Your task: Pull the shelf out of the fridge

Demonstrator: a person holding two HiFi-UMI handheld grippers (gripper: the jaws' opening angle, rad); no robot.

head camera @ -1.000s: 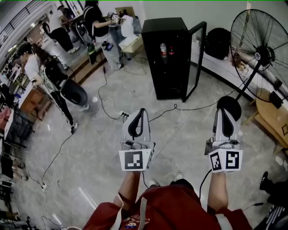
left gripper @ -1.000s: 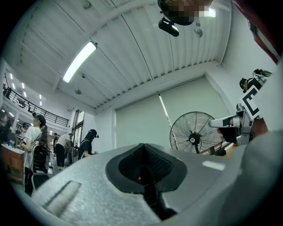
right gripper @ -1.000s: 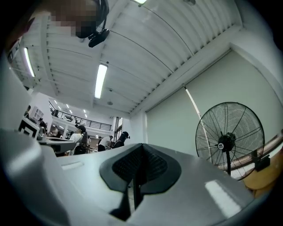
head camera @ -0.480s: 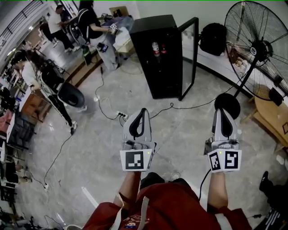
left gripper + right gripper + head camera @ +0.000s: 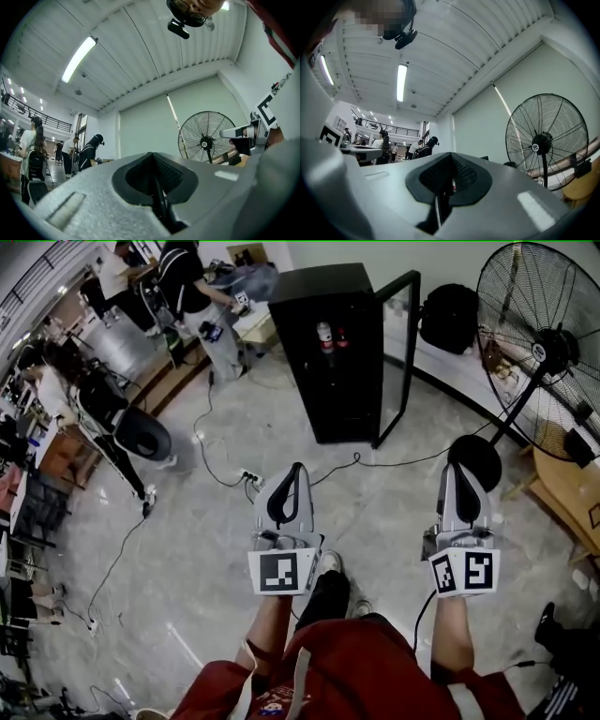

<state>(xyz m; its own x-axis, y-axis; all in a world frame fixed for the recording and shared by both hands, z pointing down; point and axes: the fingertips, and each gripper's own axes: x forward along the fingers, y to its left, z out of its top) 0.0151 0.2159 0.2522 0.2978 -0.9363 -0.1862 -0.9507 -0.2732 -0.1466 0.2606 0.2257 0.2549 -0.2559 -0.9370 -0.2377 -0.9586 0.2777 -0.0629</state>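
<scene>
Jaws on both tools are pressed fully together with nothing between them. The left gripper and the right gripper each show only a closed seam in their own views, with ceiling and a far wall beyond. We hold them side by side over the floor, both pointing toward twelve o'clock.

The fridge, a black cabinet, stands well apart from the grippers at about twelve o'clock. Its glass door is swung open on the one o'clock side, and two bottles show inside near the top.

We judge this to be the approach step, since nothing of the fridge is touched yet. The next move calls for closing the gap, opening a pair of jaws and lining them up with the shelf's front edge.

The shelf itself is too small and dark to make out, and we cannot tell which level carries the bottles. A standing fan at two o'clock is cut off by the frame edge. Cables trail across the floor at eleven o'clock, near our path.
</scene>
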